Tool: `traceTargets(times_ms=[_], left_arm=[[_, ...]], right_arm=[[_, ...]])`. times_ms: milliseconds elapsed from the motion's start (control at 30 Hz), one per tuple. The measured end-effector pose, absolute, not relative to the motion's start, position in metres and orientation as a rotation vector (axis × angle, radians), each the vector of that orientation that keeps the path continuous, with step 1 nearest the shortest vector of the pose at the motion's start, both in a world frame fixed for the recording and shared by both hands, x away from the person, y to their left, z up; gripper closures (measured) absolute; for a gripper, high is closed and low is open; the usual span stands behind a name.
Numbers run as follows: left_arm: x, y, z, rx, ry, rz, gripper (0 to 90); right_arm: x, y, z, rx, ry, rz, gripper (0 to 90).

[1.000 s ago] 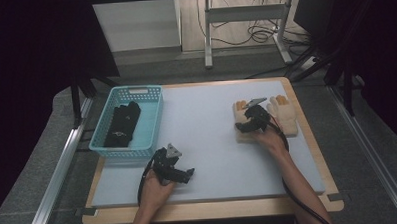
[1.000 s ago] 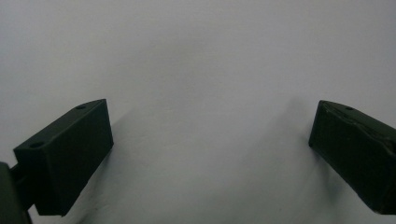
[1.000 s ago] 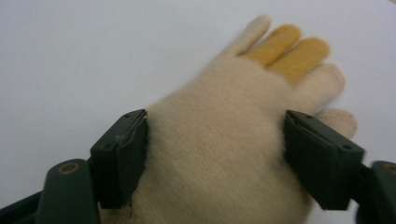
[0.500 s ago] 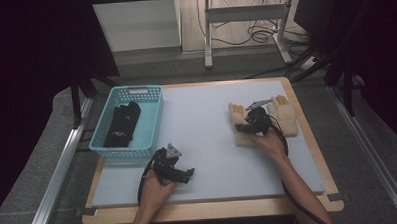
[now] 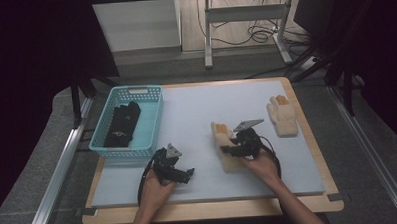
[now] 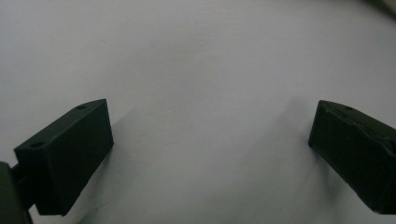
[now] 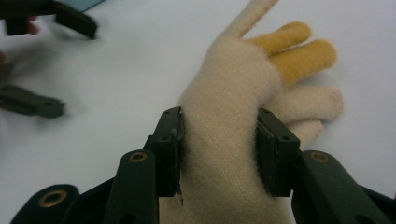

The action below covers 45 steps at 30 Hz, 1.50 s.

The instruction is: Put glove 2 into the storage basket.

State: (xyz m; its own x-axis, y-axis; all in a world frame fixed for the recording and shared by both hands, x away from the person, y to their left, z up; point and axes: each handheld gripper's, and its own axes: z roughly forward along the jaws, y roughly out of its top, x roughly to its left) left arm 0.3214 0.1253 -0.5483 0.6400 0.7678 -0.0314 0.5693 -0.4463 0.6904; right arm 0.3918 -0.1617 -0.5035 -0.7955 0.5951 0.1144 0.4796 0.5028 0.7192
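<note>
A cream knit glove point(image 5: 220, 133) with yellow fingertips lies near the middle of the white mat, and my right gripper point(image 5: 233, 150) is shut on it. In the right gripper view both pads squeeze the glove point(image 7: 233, 93) across its palm, at the right gripper point(image 7: 219, 140); the jaws have just been closing with the glove between them. A matching second glove point(image 5: 283, 118) lies flat at the mat's right side. My left gripper point(image 5: 184, 173) rests low on the mat at the front left, open, its jaws wide apart over bare mat point(image 6: 210, 140).
A light blue basket point(image 5: 135, 88) stands at the mat's left with dark gloves point(image 5: 123, 124) inside. The white mat point(image 5: 196, 102) covers a wooden table. The left gripper point(image 7: 51, 60) appears blurred at the upper left of the right gripper view.
My right gripper closed on one glove of the pair at the right and carried it left toward the middle of the mat. The left gripper stayed put.
</note>
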Motion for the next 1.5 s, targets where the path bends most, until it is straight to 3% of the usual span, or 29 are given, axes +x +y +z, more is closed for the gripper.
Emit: traceTargets(times_ms=[167, 300, 367, 500, 600, 800, 1133, 1500], left_arm=[[0.322, 0.125, -0.548, 2.181, 1.033, 0.379, 0.4], [0.322, 0.126, -0.548, 2.181, 1.032, 0.38, 0.4], [0.322, 0.125, -0.548, 2.18, 1.034, 0.379, 0.4], [0.321, 0.125, -0.548, 2.179, 1.035, 0.377, 0.4], [0.321, 0.125, -0.548, 2.178, 1.036, 0.377, 0.4], [0.322, 0.125, -0.548, 2.178, 1.036, 0.376, 0.4], [0.321, 0.125, -0.548, 2.177, 1.038, 0.377, 0.5], [0.322, 0.125, -0.548, 2.177, 1.038, 0.375, 0.4]], right_arm=[[0.375, -0.148, -0.511, 0.92, 2.617, 1.141, 39.9], [0.374, -0.156, -0.499, 0.917, 2.569, 1.181, 37.3], [0.376, -0.165, -0.493, 0.931, 2.546, 1.181, 41.1], [0.374, -0.183, -0.492, 0.934, 2.54, 1.127, 66.8], [0.37, -0.196, -0.505, 0.959, 2.559, 1.083, 76.5], [0.363, -0.207, -0.523, 0.988, 2.559, 1.07, 76.9], [0.348, -0.192, -0.522, 0.885, 2.595, 1.094, 74.1], [0.387, -0.25, -0.5, 1.055, 2.426, 1.066, 62.3]])
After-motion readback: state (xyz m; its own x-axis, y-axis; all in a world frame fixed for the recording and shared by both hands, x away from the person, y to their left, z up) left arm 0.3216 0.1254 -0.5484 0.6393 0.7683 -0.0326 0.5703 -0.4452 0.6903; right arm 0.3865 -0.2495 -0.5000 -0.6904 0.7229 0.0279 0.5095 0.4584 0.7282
